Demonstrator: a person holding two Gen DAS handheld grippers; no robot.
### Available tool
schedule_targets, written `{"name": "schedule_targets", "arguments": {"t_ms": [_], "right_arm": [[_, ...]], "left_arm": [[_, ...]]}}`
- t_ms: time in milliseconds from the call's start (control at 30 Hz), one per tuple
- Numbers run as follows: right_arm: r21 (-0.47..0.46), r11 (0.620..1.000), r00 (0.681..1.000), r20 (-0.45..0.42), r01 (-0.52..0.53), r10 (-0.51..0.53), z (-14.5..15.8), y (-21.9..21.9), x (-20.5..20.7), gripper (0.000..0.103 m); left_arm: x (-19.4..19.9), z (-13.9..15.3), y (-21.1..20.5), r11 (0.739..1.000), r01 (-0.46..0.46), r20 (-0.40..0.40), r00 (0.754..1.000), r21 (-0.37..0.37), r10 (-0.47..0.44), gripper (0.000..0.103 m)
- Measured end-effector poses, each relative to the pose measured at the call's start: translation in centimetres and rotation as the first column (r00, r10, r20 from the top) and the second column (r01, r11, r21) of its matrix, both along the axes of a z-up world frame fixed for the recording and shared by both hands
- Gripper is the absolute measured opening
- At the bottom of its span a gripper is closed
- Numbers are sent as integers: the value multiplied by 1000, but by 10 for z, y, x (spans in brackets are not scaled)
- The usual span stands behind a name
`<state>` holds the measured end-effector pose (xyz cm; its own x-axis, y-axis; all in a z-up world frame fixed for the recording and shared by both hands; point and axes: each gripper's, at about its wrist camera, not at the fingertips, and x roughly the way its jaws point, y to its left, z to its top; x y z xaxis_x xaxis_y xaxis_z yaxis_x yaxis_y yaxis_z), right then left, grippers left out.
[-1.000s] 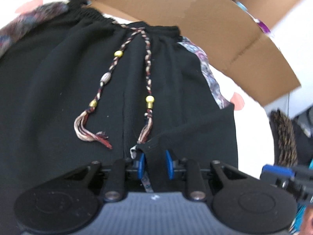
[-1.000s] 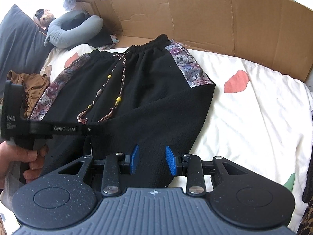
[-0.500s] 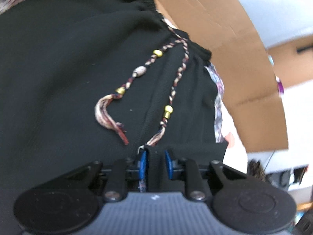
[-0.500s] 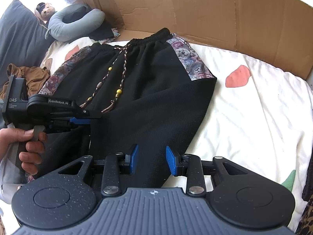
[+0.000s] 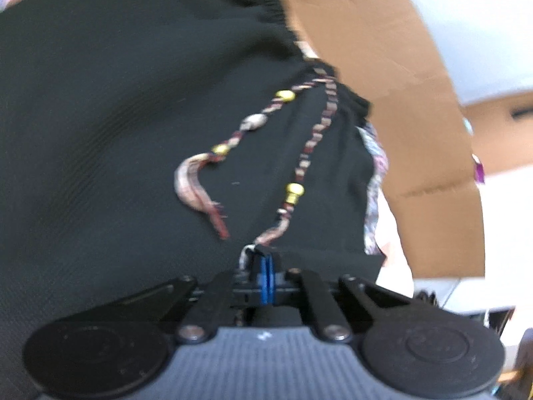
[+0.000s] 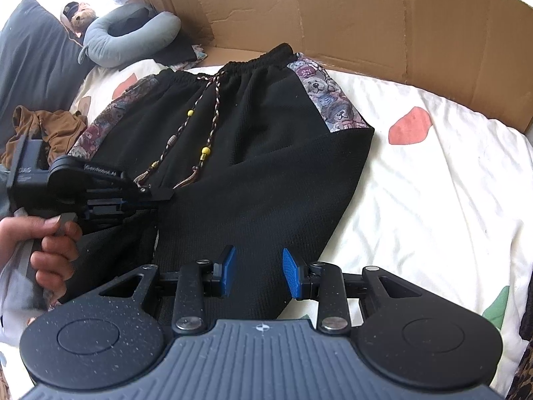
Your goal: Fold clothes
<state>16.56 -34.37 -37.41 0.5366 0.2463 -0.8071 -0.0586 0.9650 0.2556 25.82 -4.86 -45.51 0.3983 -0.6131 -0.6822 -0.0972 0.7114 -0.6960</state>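
Note:
Black trousers (image 6: pixel 266 166) with bear-print side panels lie flat on the bed, waistband at the far end. Their beaded drawstring (image 6: pixel 213 123) trails down the front. In the left wrist view the trousers (image 5: pixel 100 133) fill the frame and the drawstring (image 5: pixel 309 153) ends just ahead of the fingers. My left gripper (image 5: pixel 265 263) is shut, its blue pads pinching a fold of black cloth at the crotch seam. From the right wrist view that left gripper (image 6: pixel 163 196) reaches in from the left, held by a hand (image 6: pixel 43 243). My right gripper (image 6: pixel 259 271) stands open over the lower trouser leg.
A cardboard wall (image 6: pixel 366 16) rings the far side of the bed. A grey neck pillow (image 6: pixel 133 33), a dark pillow (image 6: pixel 30 60) and a crumpled brown garment (image 6: pixel 56 126) sit at the left. White patterned sheet (image 6: pixel 433 200) spreads to the right of the trousers.
The left gripper's pads have closed together on the black cloth, and the gripper has rolled and shifted along the trousers. The right gripper has stayed still.

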Motion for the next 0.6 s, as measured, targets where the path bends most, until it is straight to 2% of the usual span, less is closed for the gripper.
{"name": "schedule_targets", "arguments": {"t_ms": [100, 200, 367, 600], "right_arm": [[34, 999, 1000, 8, 26, -26, 3, -4, 2, 38], [85, 995, 998, 14, 51, -53, 7, -9, 5, 38], [161, 982, 995, 13, 95, -98, 15, -18, 5, 38], [280, 945, 986, -37, 168, -164, 22, -39, 4, 38]], "left_arm": [[-6, 20, -11, 996, 72, 100, 992, 48, -76, 1], [-13, 38, -30, 985, 144, 188, 969, 94, -159, 1], [-28, 62, -59, 956, 246, 300, 910, 163, -285, 1], [-48, 74, -103, 908, 352, 387, 823, 229, -416, 1]]}}
